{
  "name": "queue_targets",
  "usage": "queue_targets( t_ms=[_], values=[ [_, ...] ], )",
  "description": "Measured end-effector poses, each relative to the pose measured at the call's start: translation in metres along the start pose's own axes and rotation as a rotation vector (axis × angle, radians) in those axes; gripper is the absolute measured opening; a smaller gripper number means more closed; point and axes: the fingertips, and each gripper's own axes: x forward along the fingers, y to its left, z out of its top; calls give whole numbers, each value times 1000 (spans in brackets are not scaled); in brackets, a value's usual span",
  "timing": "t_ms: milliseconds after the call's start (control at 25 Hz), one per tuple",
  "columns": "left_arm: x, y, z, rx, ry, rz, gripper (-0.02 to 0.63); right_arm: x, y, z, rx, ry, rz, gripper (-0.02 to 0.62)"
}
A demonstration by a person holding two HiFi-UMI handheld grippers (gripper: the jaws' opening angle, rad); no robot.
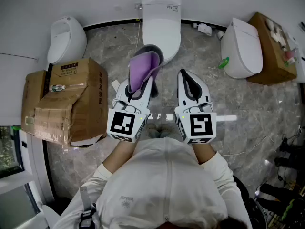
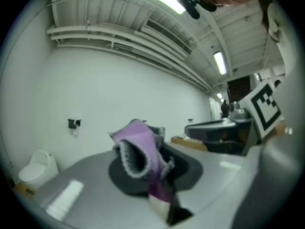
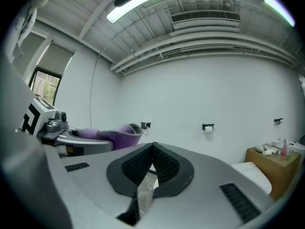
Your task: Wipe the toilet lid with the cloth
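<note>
The white toilet [image 1: 162,27] stands against the far wall with its lid down, straight ahead of both grippers. My left gripper [image 1: 148,62] is shut on a purple cloth [image 1: 142,71] with a grey underside, which bunches up out of the jaws. It hangs in the air short of the toilet's front edge. The left gripper view shows the cloth [image 2: 141,148] folded over between the dark pads. My right gripper [image 1: 185,76] is level beside it, shut and empty. In the right gripper view its ribbed pads [image 3: 164,163] meet at the tip and the cloth [image 3: 112,134] shows at the left.
Taped cardboard boxes [image 1: 71,99] sit on the marble floor at the left, with a white fixture [image 1: 66,39] behind them. Another white toilet [image 1: 243,46] and a brown box [image 1: 274,49] holding small items are at the right. Cables lie at the lower right.
</note>
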Motion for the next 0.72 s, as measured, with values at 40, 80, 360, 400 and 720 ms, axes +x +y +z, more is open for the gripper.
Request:
queue_targets(
  t_ms=[40,80,360,400,720],
  values=[
    [0,-1,0,-3,-2,2,51,0,0,0,-1,2,3,14],
    [0,-2,1,-6,-4,3,51,-1,1,0,-2,4,7,14],
    [3,-8,0,-19,-11,7,51,-6,-5,-1,-13,12,14,14],
    [4,-10,0,-21,-12,8,51,-7,-8,-1,-6,10,15,14],
    [9,-10,-3,-21,-2,65,51,-23,-38,-12,48,8,13,14]
  ],
)
